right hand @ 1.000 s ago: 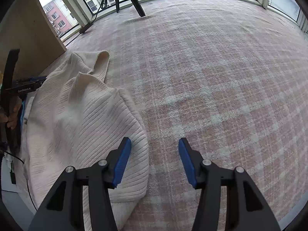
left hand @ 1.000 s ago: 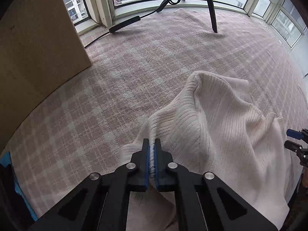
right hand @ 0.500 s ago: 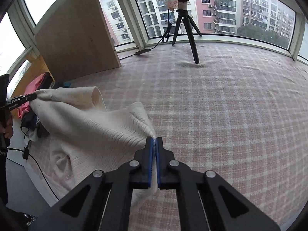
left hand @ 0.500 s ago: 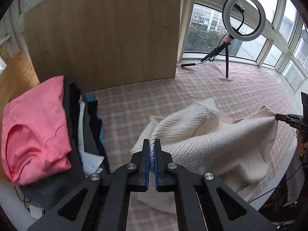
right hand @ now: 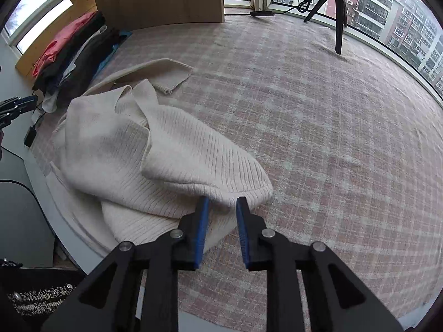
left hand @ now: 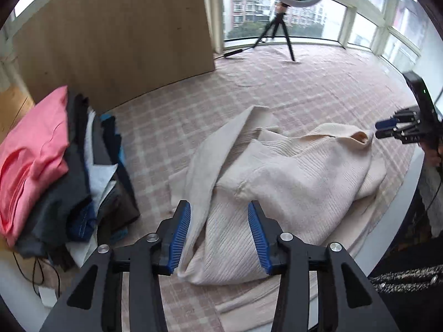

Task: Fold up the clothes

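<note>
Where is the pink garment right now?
In the left wrist view, the pink garment tops the pile of dark clothes at far left, left of the cream sweater.

We see our right tongs with the two blue pads apart, right at the edge of a cream sweater. A fold of the knit sits between the pads, but they are not pinching it. The sweater lies in a bumpy heap on a pink checked cloth. One sleeve stretches out flat behind it. Far back on the left is a pile of clothes, pink on top and dark below. Our left tongs peek in at the left edge. A black tripod stands by the windows.
</note>
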